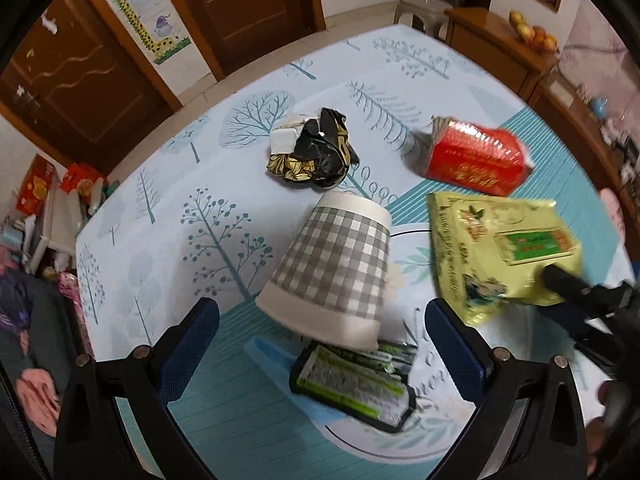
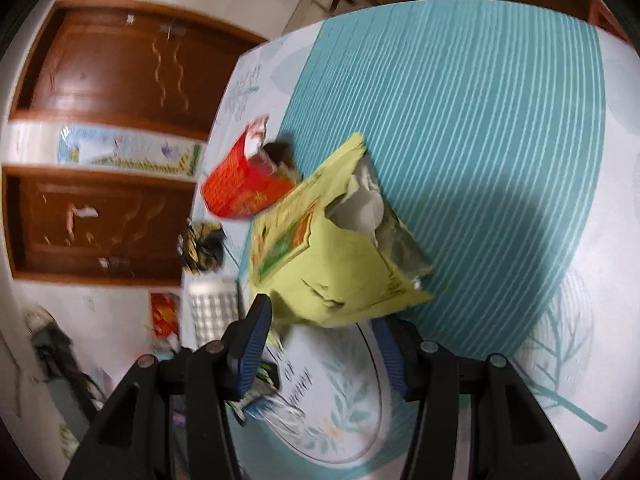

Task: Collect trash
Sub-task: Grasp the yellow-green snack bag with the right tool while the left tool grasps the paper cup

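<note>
My left gripper is open, its blue pads on either side of a grey-checked paper cup that lies tipped on a green-black wrapper. My right gripper is shut on a torn yellow-green bag and holds it above the table; the bag also shows in the left wrist view. A red carton and a crumpled black-gold wrapper lie farther back. The carton and the wrapper also show in the right wrist view.
The table carries a pale tree-print cloth with teal striped patches. A wooden cabinet with fruit stands at the back right, a plastic stool behind the table, wooden doors at the back left.
</note>
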A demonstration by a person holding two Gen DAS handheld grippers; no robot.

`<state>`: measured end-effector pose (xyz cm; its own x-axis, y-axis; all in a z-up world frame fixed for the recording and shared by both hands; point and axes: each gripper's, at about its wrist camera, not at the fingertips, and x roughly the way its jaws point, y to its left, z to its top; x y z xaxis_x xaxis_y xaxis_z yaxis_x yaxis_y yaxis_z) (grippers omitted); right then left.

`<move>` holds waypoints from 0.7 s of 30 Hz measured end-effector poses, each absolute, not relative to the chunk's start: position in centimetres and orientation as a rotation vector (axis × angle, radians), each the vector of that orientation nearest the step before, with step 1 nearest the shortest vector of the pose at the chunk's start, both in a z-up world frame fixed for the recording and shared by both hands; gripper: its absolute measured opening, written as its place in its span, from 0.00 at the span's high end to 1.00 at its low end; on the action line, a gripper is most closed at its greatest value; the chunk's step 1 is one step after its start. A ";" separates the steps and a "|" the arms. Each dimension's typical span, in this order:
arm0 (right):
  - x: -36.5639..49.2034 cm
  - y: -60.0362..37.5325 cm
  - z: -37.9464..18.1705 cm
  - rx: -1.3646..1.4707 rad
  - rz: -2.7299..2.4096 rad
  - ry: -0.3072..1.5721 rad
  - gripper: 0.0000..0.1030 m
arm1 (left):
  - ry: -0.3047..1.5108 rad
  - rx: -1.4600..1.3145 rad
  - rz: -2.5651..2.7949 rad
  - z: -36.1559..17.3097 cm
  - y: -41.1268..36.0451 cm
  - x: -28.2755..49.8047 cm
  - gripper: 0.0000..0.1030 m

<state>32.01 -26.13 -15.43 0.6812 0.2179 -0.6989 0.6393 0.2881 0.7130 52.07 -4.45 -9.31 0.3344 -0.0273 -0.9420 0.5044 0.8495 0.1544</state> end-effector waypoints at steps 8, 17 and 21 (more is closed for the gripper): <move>32.5 -27.0 -15.8 1.347 -0.364 0.754 0.50 | 1.207 0.537 -0.331 -11.9 -6.0 53.4 0.04; 32.4 -27.3 -15.4 1.316 -0.338 0.714 0.82 | 1.254 0.507 -0.299 -13.4 -6.2 54.7 0.34; 32.2 -26.9 -13.4 1.188 -0.307 0.721 0.85 | 1.227 0.484 -0.326 -12.6 -6.1 54.3 0.49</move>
